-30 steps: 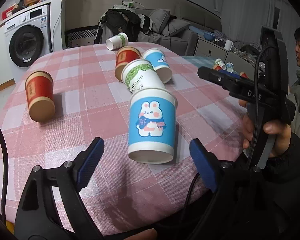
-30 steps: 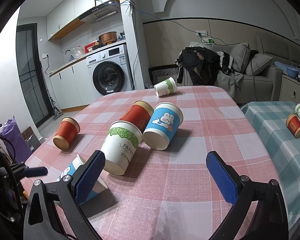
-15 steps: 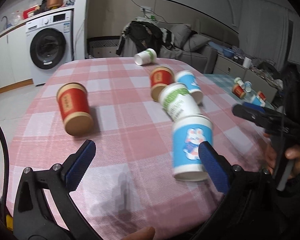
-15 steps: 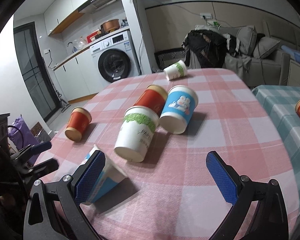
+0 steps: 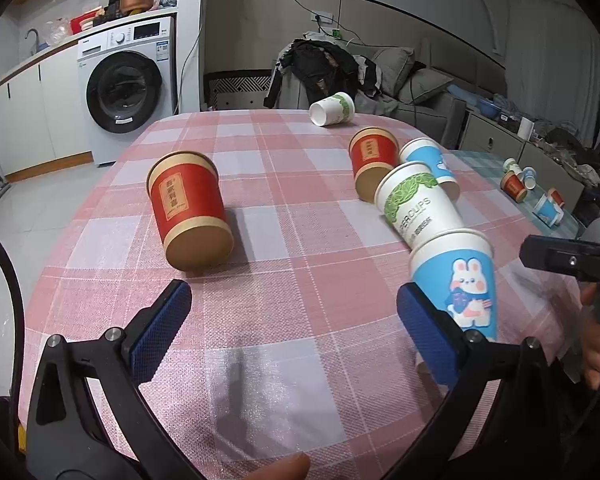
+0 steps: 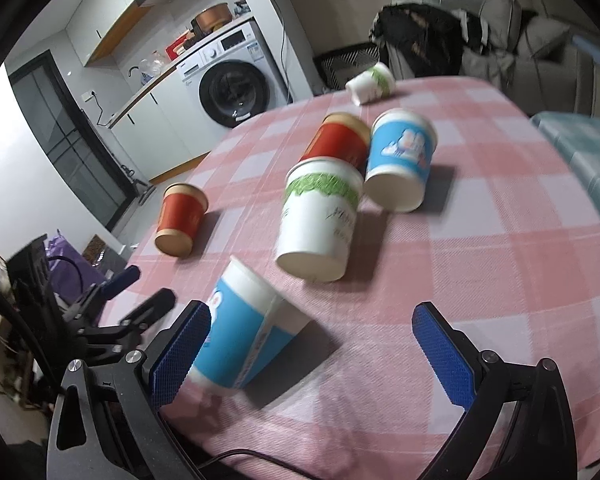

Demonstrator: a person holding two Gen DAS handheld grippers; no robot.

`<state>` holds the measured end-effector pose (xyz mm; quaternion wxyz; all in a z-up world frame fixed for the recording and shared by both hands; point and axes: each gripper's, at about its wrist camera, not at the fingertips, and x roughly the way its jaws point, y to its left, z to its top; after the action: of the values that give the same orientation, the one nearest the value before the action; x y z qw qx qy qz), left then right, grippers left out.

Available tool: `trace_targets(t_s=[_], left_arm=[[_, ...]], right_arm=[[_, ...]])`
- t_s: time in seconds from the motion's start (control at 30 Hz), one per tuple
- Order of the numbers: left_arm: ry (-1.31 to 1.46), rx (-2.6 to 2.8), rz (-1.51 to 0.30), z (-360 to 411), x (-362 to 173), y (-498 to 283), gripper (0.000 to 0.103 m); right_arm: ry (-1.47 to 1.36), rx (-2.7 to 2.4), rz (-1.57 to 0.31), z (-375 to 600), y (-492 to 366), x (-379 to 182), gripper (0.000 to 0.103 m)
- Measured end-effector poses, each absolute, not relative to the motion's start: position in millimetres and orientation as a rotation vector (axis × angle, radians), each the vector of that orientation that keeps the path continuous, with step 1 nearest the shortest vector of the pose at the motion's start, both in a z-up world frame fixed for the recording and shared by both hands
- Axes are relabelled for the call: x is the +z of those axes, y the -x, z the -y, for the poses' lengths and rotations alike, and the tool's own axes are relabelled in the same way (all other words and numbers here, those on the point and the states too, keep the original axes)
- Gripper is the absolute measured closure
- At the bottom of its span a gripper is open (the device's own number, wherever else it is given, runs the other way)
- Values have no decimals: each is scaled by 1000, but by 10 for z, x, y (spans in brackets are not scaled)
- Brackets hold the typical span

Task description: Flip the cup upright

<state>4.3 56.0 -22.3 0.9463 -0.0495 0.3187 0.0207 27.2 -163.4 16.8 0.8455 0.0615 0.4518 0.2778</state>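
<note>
Several paper cups lie on their sides on a pink checked table [image 5: 284,208]. A blue bunny cup [image 5: 460,280] lies nearest, by my left gripper's right finger; in the right wrist view the same cup [image 6: 244,340] lies just past my right gripper's left finger. A red cup [image 5: 188,212] lies ahead and left of my left gripper [image 5: 296,324], which is open and empty. My right gripper [image 6: 312,344] is open and empty. A white and green cup [image 6: 320,220], a second red cup [image 6: 336,140] and a second blue cup [image 6: 400,160] lie clustered mid-table.
A small white and green cup [image 5: 332,109] lies at the table's far edge. A washing machine [image 5: 128,84] stands behind at left, a sofa with clothes [image 5: 340,68] behind. A second table with small cups [image 5: 532,188] is at right.
My left gripper has swung left, so the bunny cup slid from the centre to the right edge and the red cup came forward. My right gripper has tilted down towards the bunny cup.
</note>
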Motion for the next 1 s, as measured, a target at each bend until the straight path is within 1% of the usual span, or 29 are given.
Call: trace_targets(t_s=[0.23, 0.57, 0.87, 1.0], left_arm=[[93, 38, -653, -523, -261, -56, 1], [89, 24, -655, -521, -264, -38, 1], [114, 30, -664, -591, -268, -53, 1], [111, 28, -662, -592, -273, -58, 1]], right_arm=[[-191, 607, -1034, 1515, -311, 117, 0], [-210, 613, -1083, 1351, -383, 60, 0], [-257, 602, -1167, 1289, -453, -70, 0], [-257, 595, -1169, 1267, -451, -61, 1]])
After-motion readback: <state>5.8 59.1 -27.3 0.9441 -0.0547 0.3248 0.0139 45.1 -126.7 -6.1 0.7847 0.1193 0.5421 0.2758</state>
